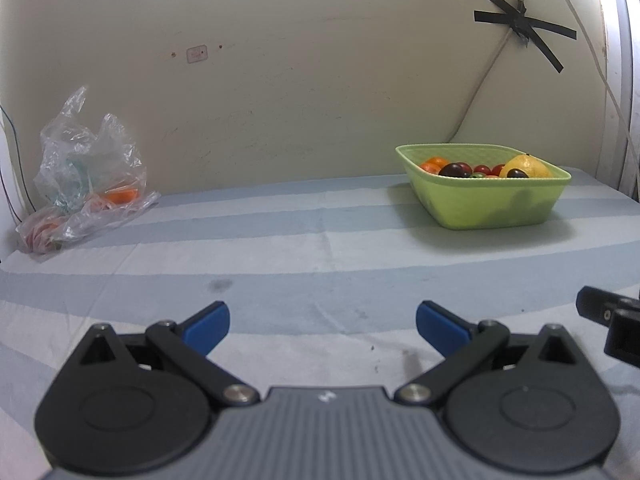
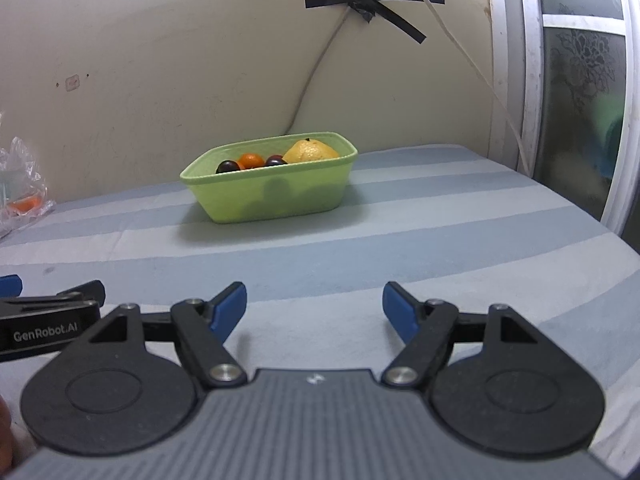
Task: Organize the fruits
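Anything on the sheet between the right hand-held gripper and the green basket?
Nothing: in the right wrist view only bare striped sheet lies between the open right hand-held gripper and the green basket.

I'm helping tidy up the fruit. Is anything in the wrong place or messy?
Yes. One orange fruit sits in the crumpled plastic bag by the wall, apart from the other fruit in the green basket. The striped sheet has a few dark spots. Nothing looks spilled.

A scuffed cream wall (image 1: 300,92) with crossed black tape (image 2: 372,6) backs a blue-striped sheet (image 2: 440,232) beside a frosted window (image 2: 580,92).
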`<state>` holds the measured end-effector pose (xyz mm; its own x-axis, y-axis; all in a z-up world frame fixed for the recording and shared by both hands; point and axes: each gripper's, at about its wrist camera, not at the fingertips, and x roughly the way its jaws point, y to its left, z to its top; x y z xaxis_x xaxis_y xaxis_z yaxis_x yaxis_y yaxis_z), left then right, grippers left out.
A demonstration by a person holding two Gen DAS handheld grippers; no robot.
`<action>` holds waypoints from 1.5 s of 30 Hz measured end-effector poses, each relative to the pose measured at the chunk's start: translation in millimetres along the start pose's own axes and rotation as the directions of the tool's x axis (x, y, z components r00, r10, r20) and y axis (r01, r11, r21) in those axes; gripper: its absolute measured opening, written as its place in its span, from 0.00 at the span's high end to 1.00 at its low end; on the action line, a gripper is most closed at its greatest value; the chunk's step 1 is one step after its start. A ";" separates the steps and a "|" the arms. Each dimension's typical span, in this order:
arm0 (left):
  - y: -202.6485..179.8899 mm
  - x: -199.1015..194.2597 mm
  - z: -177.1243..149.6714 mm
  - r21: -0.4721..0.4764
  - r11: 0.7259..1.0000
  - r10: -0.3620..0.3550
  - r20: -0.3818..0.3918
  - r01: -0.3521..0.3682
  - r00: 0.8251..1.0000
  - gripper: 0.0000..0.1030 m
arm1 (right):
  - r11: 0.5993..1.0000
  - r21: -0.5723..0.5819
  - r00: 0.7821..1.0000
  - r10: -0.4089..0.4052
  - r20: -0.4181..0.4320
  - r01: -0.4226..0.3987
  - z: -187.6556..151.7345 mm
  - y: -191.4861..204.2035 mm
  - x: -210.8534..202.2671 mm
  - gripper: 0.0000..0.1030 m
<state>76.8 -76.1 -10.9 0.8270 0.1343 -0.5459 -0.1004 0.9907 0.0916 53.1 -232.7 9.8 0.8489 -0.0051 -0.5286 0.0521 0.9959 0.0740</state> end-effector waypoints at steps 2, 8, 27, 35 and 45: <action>0.6 0.0 0.1 -0.003 1.000 -0.002 -0.001 0.002 1.000 0.00 | 1.000 0.008 1.000 0.001 0.000 -0.001 -0.3 -0.4 -0.3 0.25; 0.5 -0.4 -0.4 0.007 1.000 -0.011 -0.003 0.011 1.000 0.00 | 1.000 0.013 1.000 0.000 0.001 0.000 -0.1 0.2 -0.2 0.25; -1.6 -1.5 -0.9 0.025 1.000 -0.007 -0.004 0.007 1.000 0.00 | 1.000 0.030 1.000 0.005 0.014 -0.005 -1.2 -2.5 -1.5 0.25; -2.0 -2.1 -0.9 0.019 1.000 0.001 0.000 -0.001 1.000 0.00 | 0.999 0.043 1.000 0.007 0.031 -0.008 -2.9 -4.4 -4.1 0.25; 1.4 -5.4 -1.1 0.010 1.000 -0.024 0.013 0.024 1.000 0.00 | 0.998 0.061 0.999 -0.002 0.047 -0.001 -4.1 -4.7 -5.9 0.25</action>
<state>71.6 -75.4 -8.8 0.8361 0.1105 -0.5373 -0.0754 0.9934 0.0870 45.7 -237.0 9.1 0.8723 -0.0113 -0.4888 0.0832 0.9886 0.1255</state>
